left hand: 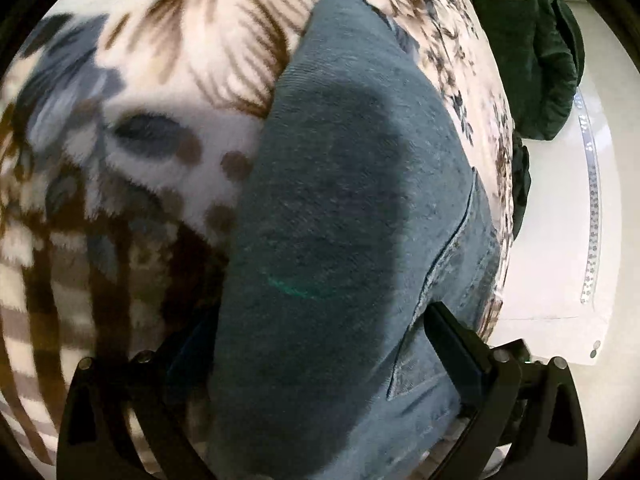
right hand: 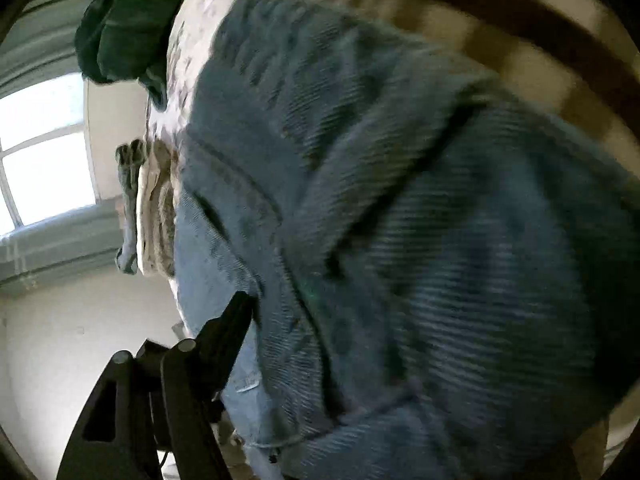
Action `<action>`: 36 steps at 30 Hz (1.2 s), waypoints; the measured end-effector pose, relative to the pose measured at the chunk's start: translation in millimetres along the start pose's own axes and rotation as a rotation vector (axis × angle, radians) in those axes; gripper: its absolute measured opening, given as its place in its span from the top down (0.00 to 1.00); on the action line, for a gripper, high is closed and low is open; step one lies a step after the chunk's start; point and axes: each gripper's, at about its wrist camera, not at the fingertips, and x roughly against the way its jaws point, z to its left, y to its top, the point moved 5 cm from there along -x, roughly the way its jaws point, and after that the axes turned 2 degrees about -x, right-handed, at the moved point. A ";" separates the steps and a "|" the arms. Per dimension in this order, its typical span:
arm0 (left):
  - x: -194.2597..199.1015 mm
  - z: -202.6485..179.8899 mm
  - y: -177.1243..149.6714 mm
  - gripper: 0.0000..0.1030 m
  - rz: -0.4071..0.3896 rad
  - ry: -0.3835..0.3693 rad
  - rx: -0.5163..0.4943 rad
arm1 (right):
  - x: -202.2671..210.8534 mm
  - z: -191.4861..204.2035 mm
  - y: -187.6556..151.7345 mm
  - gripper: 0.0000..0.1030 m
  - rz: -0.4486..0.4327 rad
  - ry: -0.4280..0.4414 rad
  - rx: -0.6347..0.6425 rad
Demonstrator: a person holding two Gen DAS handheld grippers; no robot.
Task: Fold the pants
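Both jaws have denim between them, though how tightly they press is not fully visible. On the left gripper (left hand: 320, 364), the two black fingers (left hand: 456, 344) stand wide apart at the bottom of the left wrist view, and a thick fold of the blue jeans (left hand: 340, 220) fills the whole gap between them, so it looks clamped on the cloth. On the right gripper (right hand: 316, 360), only one finger (right hand: 224, 332) shows, at lower left of the right wrist view; the jeans (right hand: 400, 240) cover the other, so I cannot tell whether that grip is closed. The jeans run from the bottom centre of the left wrist view up toward the top, narrowing as they go, with a seam and pocket edge on their right side. They lie over a floral blanket (left hand: 160, 100) in cream, brown and grey-blue, which fills the left half of that view. A dark green garment (left hand: 532, 48) sits at the upper right of that view, beside the blanket's edge. In the right wrist view, blurred overall, a bright window (right hand: 44, 156) sits at the left edge.
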 end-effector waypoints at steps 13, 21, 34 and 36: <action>39.8 -26.2 -13.8 0.62 -0.114 -0.026 -0.123 | 16.7 51.7 -26.3 0.66 -0.012 -0.034 0.155; 118.0 -82.5 -8.5 0.64 -0.156 -0.037 -0.179 | 76.2 120.4 -37.2 0.67 -0.001 0.006 0.202; 278.6 -119.3 200.2 0.65 -0.372 -0.099 -0.266 | 3.7 375.1 -0.8 0.67 -0.074 0.132 0.405; 296.7 -113.0 245.1 0.65 -0.389 -0.094 -0.272 | -33.5 416.1 12.6 0.67 -0.077 0.149 0.421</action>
